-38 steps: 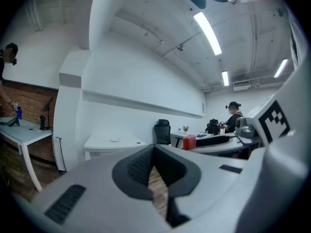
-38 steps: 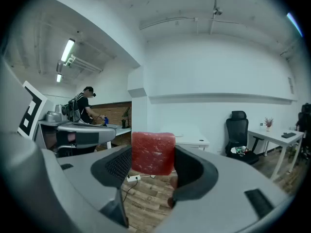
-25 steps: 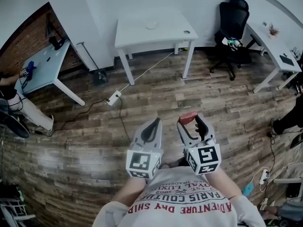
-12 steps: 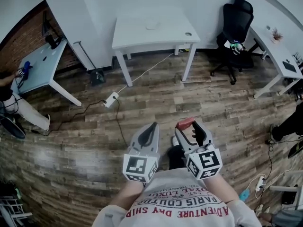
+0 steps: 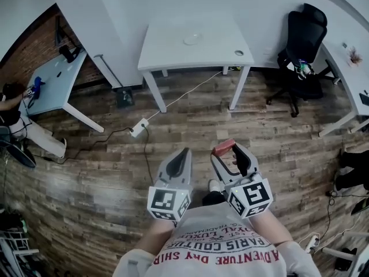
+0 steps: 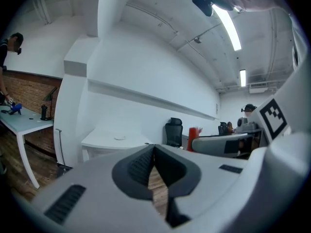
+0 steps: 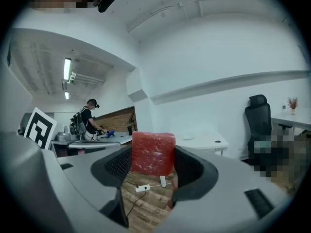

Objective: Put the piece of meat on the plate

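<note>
Nearby, the left gripper (image 5: 185, 152) is held clenched on nothing. Far beyond, a plate (image 5: 192, 39) is seen empty on the white table (image 5: 167, 53). Rightward, the piece of meat (image 5: 223, 147) is clamped by the right gripper (image 5: 228, 152), its long axis across the jaws.

Distant plate (image 5: 192, 39), perhaps; too small.

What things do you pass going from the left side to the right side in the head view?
pale blue desk → power strip → left hand-held gripper → right hand-held gripper shut on the piece of meat → black chair
</note>
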`<state>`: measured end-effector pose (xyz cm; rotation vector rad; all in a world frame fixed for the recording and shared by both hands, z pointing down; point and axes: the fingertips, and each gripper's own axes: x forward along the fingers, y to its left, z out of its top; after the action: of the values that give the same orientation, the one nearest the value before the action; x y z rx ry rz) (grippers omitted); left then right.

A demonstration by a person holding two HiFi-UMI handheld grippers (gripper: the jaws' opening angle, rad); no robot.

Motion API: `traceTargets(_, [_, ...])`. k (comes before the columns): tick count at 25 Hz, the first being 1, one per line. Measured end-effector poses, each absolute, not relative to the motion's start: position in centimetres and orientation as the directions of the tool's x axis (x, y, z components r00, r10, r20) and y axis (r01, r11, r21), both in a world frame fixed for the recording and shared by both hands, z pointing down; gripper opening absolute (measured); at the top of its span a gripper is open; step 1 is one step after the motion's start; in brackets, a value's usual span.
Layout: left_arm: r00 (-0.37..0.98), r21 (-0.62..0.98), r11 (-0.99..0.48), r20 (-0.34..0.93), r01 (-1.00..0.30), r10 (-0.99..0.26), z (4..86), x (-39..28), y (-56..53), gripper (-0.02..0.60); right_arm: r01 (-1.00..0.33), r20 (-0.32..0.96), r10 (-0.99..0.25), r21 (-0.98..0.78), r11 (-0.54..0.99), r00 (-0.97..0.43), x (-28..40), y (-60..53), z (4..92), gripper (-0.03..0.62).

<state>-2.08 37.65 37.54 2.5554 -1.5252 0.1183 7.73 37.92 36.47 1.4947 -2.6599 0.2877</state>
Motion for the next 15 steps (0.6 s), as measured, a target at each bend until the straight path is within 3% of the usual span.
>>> traceTargets(15, [0.439, 0.095, -0.429, 0.168, -0.898, -0.883, 37.2, 7.1, 23.5, 0.006, -0.800, 0.234, -0.765, -0.156, 0.579, -0.600, 15.9, 23.1, 38.6, 0.276])
